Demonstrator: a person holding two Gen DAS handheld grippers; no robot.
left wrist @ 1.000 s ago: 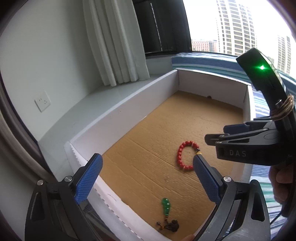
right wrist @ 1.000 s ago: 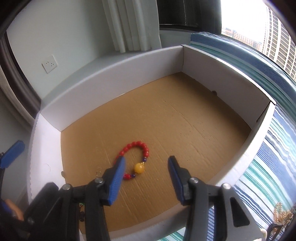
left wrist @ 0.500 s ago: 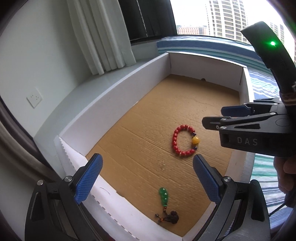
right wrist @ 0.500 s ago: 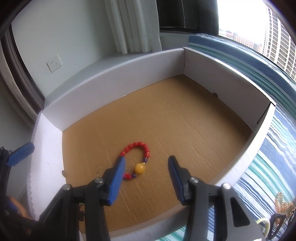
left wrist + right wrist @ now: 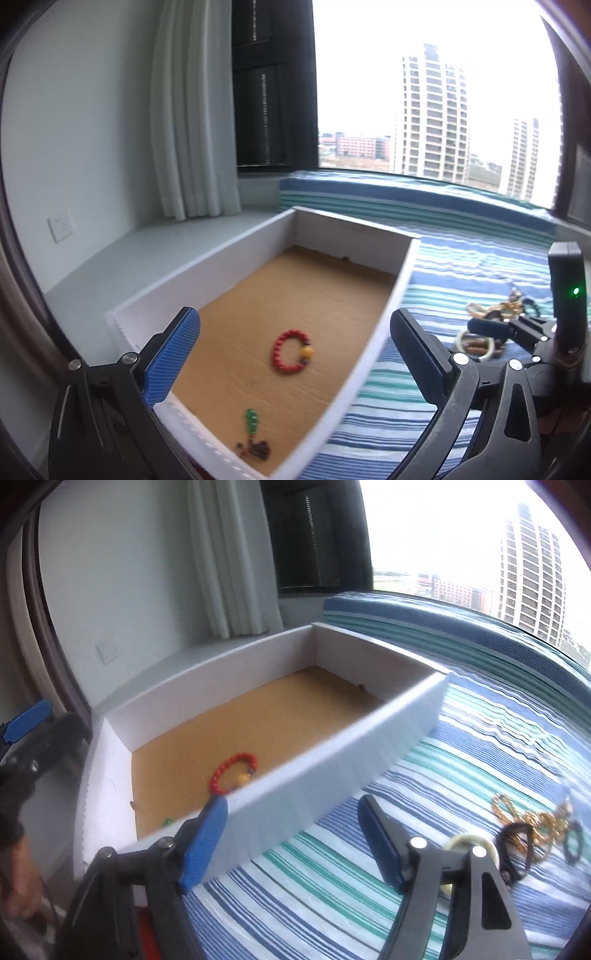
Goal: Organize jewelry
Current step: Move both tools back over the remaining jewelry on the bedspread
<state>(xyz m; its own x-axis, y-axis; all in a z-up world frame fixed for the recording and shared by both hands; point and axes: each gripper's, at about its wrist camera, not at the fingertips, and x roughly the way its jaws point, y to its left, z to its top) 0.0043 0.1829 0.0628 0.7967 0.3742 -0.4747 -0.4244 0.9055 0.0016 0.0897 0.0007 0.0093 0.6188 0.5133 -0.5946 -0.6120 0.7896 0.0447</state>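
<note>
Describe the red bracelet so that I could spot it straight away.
Look into the shallow white box with a brown cardboard floor that sits on the blue and green striped cloth. The bracelet of small red beads lies flat on that floor, near the middle. Unlike the green pendant with dark cord closer to the near wall, it is a closed ring with one big yellow bead.

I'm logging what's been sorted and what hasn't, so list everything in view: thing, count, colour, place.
box: one, white walls, brown cardboard floor, on the striped cloth
bead bracelet: one, red with a yellow bead, on the box floor
pendant: one, green with a dark tassel, box floor, near corner
ring bangle: one, cream, on the cloth outside the box
chain jewellery: a tangled pile, gold and dark, on the cloth; count unclear
striped cloth: one, blue, green, white
curtain: white, by the window
wall socket: one, white
left gripper: open, empty
right gripper: jaws opening, empty
</note>
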